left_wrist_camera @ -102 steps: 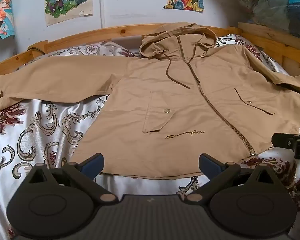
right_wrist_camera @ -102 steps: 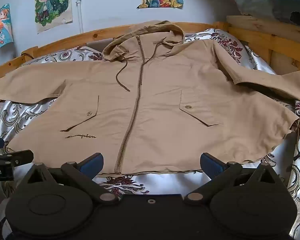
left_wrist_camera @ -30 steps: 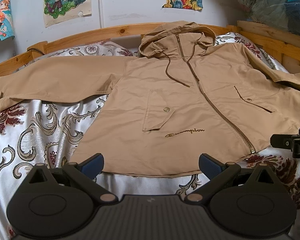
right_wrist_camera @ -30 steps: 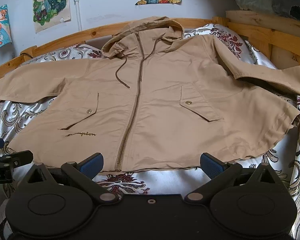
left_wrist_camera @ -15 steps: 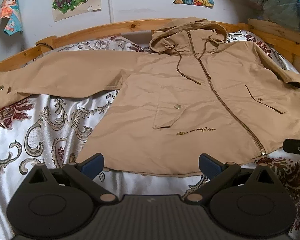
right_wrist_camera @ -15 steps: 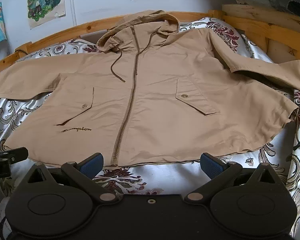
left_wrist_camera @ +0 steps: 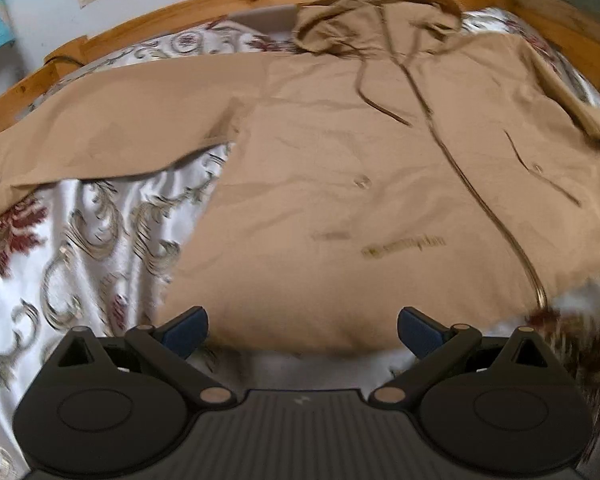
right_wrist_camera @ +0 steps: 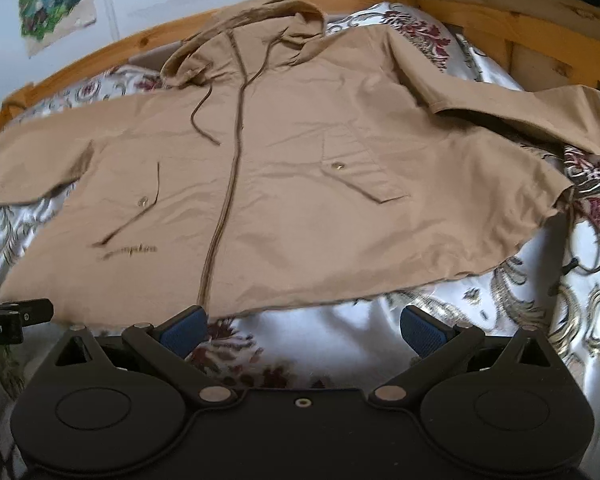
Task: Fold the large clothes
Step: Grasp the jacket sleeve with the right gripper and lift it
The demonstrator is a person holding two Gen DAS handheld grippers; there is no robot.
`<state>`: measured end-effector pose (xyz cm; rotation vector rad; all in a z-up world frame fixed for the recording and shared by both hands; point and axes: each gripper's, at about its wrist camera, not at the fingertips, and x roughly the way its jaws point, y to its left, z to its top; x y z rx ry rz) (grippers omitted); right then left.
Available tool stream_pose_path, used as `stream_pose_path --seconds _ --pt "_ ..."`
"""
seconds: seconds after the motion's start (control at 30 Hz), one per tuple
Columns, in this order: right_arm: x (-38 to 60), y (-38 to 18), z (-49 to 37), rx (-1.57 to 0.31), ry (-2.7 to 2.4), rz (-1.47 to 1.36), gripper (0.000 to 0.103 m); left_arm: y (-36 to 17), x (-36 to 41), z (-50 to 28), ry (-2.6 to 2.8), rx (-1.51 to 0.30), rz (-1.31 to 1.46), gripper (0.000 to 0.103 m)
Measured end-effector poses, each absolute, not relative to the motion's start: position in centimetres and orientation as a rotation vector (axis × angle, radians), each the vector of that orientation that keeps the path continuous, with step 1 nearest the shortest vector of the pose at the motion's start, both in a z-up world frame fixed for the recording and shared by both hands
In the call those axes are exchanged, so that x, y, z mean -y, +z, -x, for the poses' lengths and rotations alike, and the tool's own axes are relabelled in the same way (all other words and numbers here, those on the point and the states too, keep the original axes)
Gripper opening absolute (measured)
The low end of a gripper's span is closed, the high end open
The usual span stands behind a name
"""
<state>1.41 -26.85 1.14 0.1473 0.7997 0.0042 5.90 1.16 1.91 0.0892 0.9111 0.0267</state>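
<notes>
A tan hooded jacket [right_wrist_camera: 300,184] lies face up and zipped on the bed [right_wrist_camera: 380,344], spread over a patterned satin cover, its hood [right_wrist_camera: 244,36] toward the wooden headboard [left_wrist_camera: 180,12] and both sleeves thrown out sideways. Nothing is folded yet, so this looks like the approach to the first fold. The left gripper [left_wrist_camera: 302,330] hovers with its fingers [left_wrist_camera: 186,330] spread wide and empty at the near hem [left_wrist_camera: 300,344], on the side of the stitched logo [left_wrist_camera: 404,246]; whether they touch the cloth I cannot tell, the view being blurred. The right gripper [right_wrist_camera: 304,330] hangs likewise released over the bare cover just short of the hem, beside the foot of the zipper [right_wrist_camera: 220,208]. The left sleeve [left_wrist_camera: 112,132] reaches far out to the edge of the bed; the right sleeve [right_wrist_camera: 520,100] runs off toward the side rail. The next move probably calls for each gripper to pinch a hem corner or a sleeve cuff and carry it across the body, keeping the cloth flat so the slippery cover does not drag with it.
</notes>
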Motion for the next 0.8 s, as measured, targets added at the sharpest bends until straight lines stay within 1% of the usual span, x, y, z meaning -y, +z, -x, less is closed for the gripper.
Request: stream_pose_path --seconds 0.1,0.17,0.3,0.47,0.57,0.67,0.73,0.8 --pt "29.3 3.0 -1.9 -0.759 0.000 -0.186 0.102 4.0 -2.7 -7.8 0.030 -0.924 0.034 0.103" --pt "31.4 4.5 -2.0 -0.689 -0.028 -0.182 0.102 4.9 -3.3 -8.6 0.027 -0.910 0.130 0.103" --pt "36.2 7.2 -1.9 -0.535 -0.175 -0.169 0.102 4.5 -2.8 -8.8 -0.002 -0.883 0.225 0.103" --pt "41.0 9.0 -1.8 -0.494 -0.376 -0.064 0.102 2.7 0.0 -7.8 -0.073 -0.895 0.169 0.103" --pt "43.4 9.2 -1.9 -0.485 -0.350 -0.032 0.102 2.3 1.8 -7.0 -0.125 -0.882 0.083 0.103" --pt "46.5 8.4 -2.5 -0.513 -0.320 -0.260 0.097 2.4 3.1 -6.3 -0.156 -0.859 0.022 0.103" --pt "47.7 7.3 -3.3 -0.521 -0.303 -0.449 0.095 2.4 3.6 -5.9 -0.171 -0.850 0.000 0.103" --pt "48.0 6.2 -4.9 -0.534 -0.288 -0.572 0.090 2.5 4.1 -5.7 -0.171 -0.844 -0.019 0.103"
